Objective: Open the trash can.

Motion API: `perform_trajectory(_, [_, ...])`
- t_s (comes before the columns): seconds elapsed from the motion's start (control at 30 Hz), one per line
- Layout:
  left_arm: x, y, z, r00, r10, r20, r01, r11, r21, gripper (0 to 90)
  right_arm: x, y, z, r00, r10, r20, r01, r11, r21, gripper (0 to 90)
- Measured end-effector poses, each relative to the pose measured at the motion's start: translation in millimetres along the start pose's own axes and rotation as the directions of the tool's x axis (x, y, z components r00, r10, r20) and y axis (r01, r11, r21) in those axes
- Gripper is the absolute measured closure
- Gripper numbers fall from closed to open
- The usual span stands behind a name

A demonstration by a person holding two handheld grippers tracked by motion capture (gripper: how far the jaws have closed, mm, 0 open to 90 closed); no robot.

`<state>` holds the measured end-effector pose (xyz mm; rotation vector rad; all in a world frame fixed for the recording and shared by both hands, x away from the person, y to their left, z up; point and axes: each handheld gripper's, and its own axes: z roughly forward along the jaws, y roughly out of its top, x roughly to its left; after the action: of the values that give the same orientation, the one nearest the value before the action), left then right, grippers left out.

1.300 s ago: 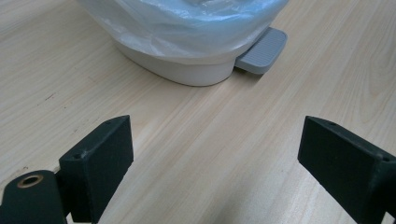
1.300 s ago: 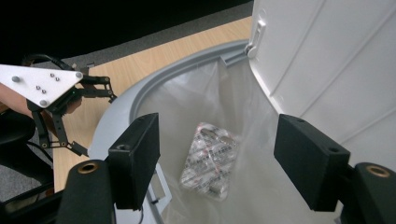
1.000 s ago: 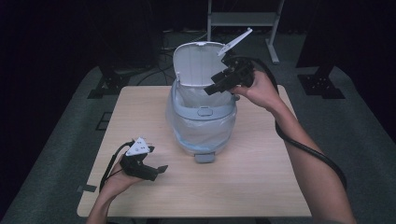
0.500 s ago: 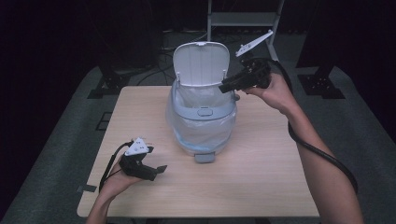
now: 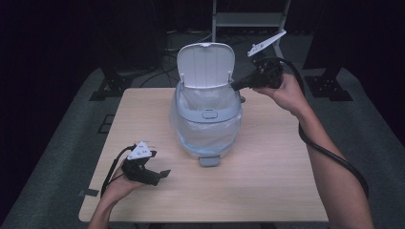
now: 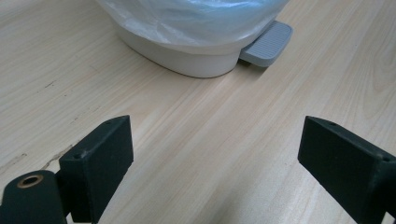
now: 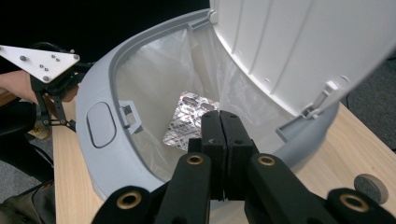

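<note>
Right tool (image 7: 219,122) had just clenched empty, and your blister pack (image 7: 187,119) sat below it inside the bin (image 7: 100,154).

The right hand-held gripper (image 5: 235,86) drew back from the bin (image 5: 206,125), jaws closing empty.

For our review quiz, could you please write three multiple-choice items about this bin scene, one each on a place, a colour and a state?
1. Where does the blister pack lie?
A. inside the bin's liner
B. on the table
C. on the pedal

2. What colour is the pedal?
A. red
B. grey
C. yellow

3. How is the bin lid?
A. shut
B. taken off
C. raised open

Answers: 1 A, the right gripper view shows it down in the lined bin; 2 B, it shows grey at the bin's base; 3 C, it stands upright behind the opening.
</note>
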<state>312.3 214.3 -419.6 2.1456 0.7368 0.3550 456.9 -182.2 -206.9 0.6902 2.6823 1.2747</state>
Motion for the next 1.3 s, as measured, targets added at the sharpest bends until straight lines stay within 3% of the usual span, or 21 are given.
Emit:
perform_trajectory(0.27, [0.7,-0.8,2.0,1.0,-0.001,0.005,0.001,1.0,0.005,9.3,-15.0,-3.9,-2.1,0.9992,0.039,0.01,-0.039,0.9991,0.013,89.6])
perform_trajectory(0.53, [-0.1,-1.1,4.5,0.9999,0.0,0.01,0.0,1.0,0.008,9.3,-42.5,-10.5,-5.8,0.9922,0.12,0.035,-0.119,0.9927,-0.017,89.6])
perform_trajectory(1.0, [0.6,-0.7,4.3,1.0,-0.005,0.006,0.005,1.0,0.007,9.4,-63.1,0.4,-7.2,0.9871,0.145,0.067,-0.143,0.9892,-0.031,89.7])
perform_trajectory(1.3, [2.7,-1.3,3.7,1.0,-0.009,0.003,0.009,0.9999,0.006,9.4,-67.7,21.9,-9.6,0.9859,0.152,0.07,-0.145,0.9848,-0.096,89.7])
